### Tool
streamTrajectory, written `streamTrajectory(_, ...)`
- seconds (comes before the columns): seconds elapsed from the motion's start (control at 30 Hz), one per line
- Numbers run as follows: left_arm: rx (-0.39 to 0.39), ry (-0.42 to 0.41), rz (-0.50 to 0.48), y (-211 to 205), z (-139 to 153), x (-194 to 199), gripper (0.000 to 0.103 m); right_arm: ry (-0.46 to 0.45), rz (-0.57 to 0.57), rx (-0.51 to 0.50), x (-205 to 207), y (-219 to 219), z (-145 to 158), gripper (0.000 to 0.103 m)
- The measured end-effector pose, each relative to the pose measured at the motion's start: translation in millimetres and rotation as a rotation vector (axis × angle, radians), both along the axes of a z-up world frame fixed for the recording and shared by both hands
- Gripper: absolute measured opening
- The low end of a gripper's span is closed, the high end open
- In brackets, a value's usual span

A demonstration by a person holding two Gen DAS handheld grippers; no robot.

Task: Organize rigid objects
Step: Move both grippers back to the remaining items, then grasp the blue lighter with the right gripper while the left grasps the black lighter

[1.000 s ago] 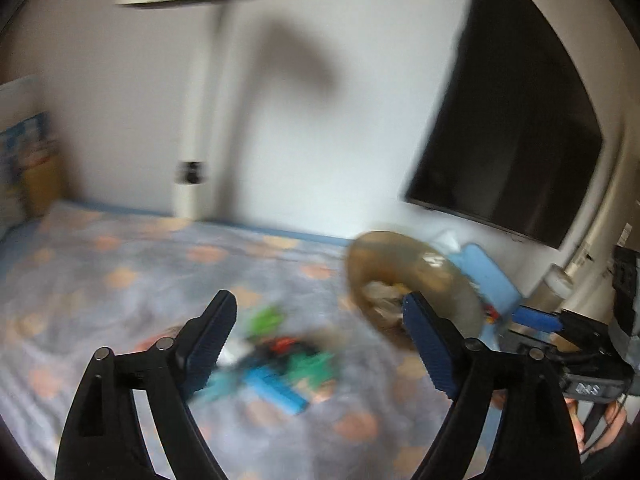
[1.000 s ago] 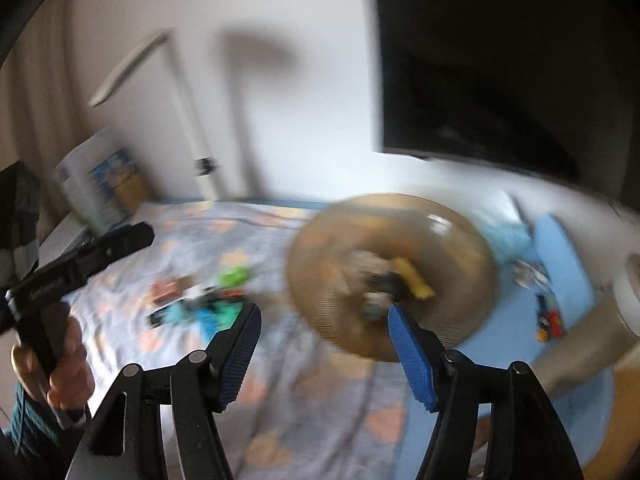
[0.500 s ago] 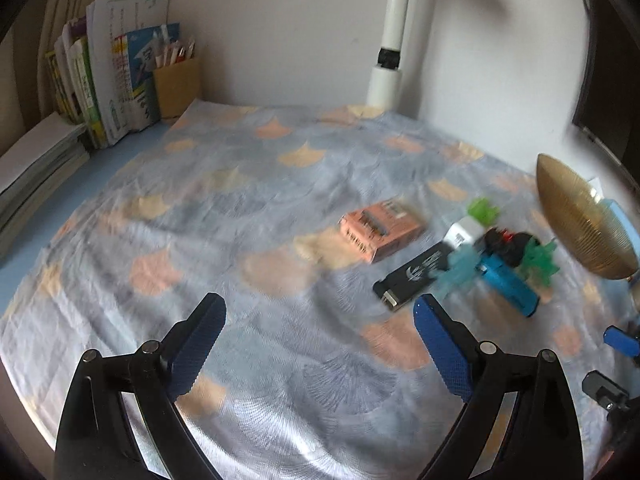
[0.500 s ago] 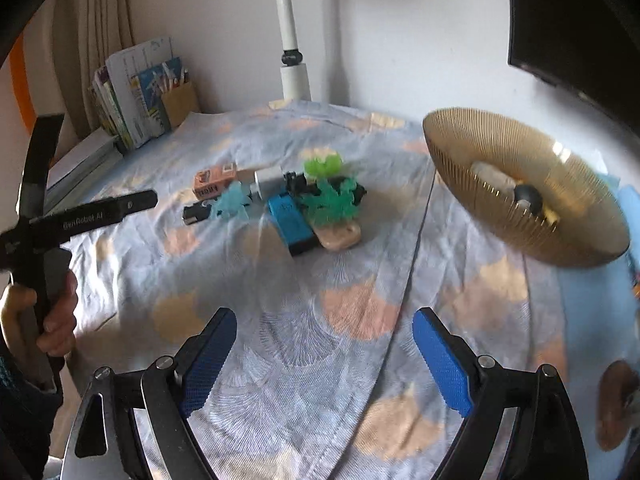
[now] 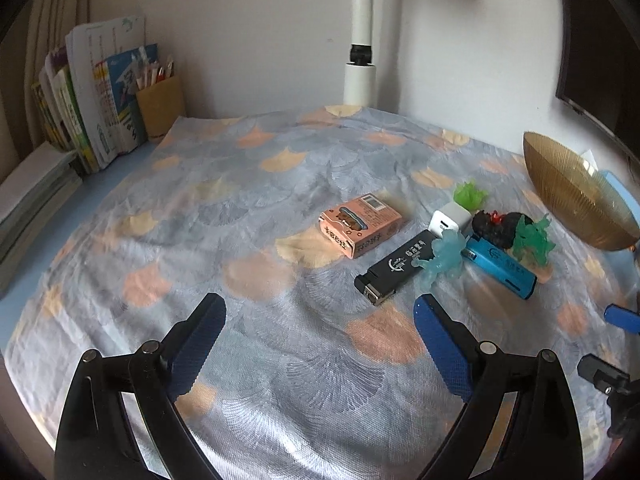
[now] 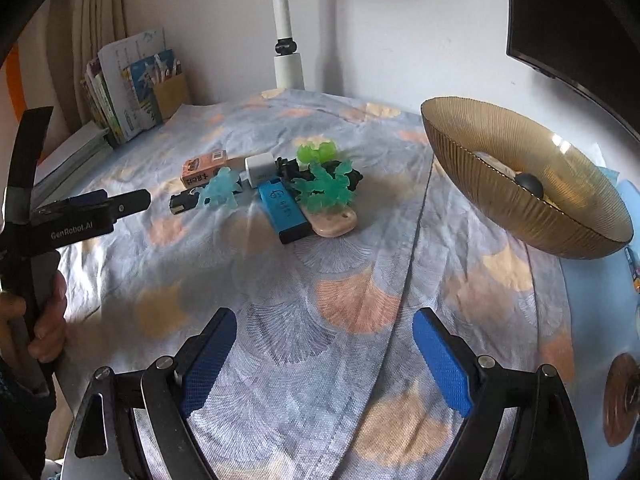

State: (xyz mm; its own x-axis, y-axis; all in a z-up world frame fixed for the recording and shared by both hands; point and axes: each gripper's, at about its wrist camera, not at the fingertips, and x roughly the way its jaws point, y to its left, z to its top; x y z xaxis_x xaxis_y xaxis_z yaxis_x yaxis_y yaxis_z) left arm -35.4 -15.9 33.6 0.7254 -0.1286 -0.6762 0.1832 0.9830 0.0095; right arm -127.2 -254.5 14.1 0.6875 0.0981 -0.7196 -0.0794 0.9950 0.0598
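A cluster of small objects lies on the patterned cloth (image 5: pixel 248 208): an orange box (image 5: pixel 359 226), a black lighter (image 5: pixel 394 267), a white charger cube (image 5: pixel 450 220), a blue lighter (image 5: pixel 502 266), translucent blue (image 5: pixel 442 258) and green (image 5: pixel 534 236) figures. The right wrist view shows them too, the blue lighter (image 6: pixel 283 211) resting beside a beige tag (image 6: pixel 334 223). An amber ribbed bowl (image 6: pixel 516 172) holding a few items stands to the right. My left gripper (image 5: pixel 318 328) and right gripper (image 6: pixel 322 334) are both open and empty, short of the cluster.
Books (image 5: pixel 92 92) and a pencil holder (image 5: pixel 160 106) stand at the back left. A white lamp post (image 5: pixel 360 76) stands at the back wall. A dark screen (image 6: pixel 580 28) hangs at right. The left gripper's body (image 6: pixel 80 216) shows in the right wrist view.
Both views have swung down from the wall onto the cloth and steadied. The object cluster now lies closer ahead of both grippers. Both stay open.
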Motion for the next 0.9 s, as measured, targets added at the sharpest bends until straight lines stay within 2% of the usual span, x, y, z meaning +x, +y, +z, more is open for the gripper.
streamTrajectory(0.07, 0.001, 0.043, -0.031, -2, -1, 4, 0.094, 0.015, -0.002, 0.005, 2, -1, -1, 0.089)
streamTrajectory(0.1, -0.023, 0.086, -0.063, -2, -2, 8, 0.093, 0.024, -0.001, 0.005, 4, -1, -1, 0.088)
streamTrajectory(0.13, -0.071, 0.135, -0.115, 1, -2, 14, 0.087, 0.040, 0.006, 0.008, 6, 0, -2, 0.087)
streamTrajectory(0.2, -0.116, 0.179, -0.171, 5, 2, 24, 0.084, 0.109, 0.059, 0.047, 14, 4, -1, 0.069)
streamTrajectory(0.23, -0.114, 0.179, -0.194, 7, 7, 29, 0.084, 0.134, 0.086, 0.057, 18, 8, 2, 0.069)
streamTrajectory(0.37, -0.073, 0.181, -0.301, 1, 11, 46, 0.084, 0.161, 0.136, 0.000, 43, 27, 13, 0.069)
streamTrajectory(0.43, -0.026, 0.193, -0.324, -5, 3, 54, 0.084, 0.180, 0.140, -0.008, 61, 30, 8, 0.064)
streamTrajectory(0.47, -0.012, 0.206, -0.332, -7, -3, 58, 0.084, 0.193, 0.140, -0.007, 68, 31, 4, 0.058)
streamTrajectory(0.53, -0.011, 0.229, -0.349, -10, -10, 64, 0.075, 0.209, 0.133, -0.008, 79, 30, -2, 0.057)
streamTrajectory(0.67, 0.020, 0.232, -0.365, -19, -19, 71, 0.075, 0.207, 0.133, -0.044, 96, 32, -7, 0.057)
streamTrajectory(0.83, 0.012, 0.237, -0.396, -27, -19, 80, 0.074, 0.180, 0.140, -0.070, 118, 35, -8, 0.057)
streamTrajectory(0.87, 0.025, 0.229, -0.400, -30, -19, 80, 0.072, 0.173, 0.144, -0.079, 122, 37, -8, 0.057)
streamTrajectory(0.9, 0.045, 0.214, -0.410, -34, -19, 78, 0.063, 0.167, 0.145, -0.083, 125, 39, -8, 0.057)
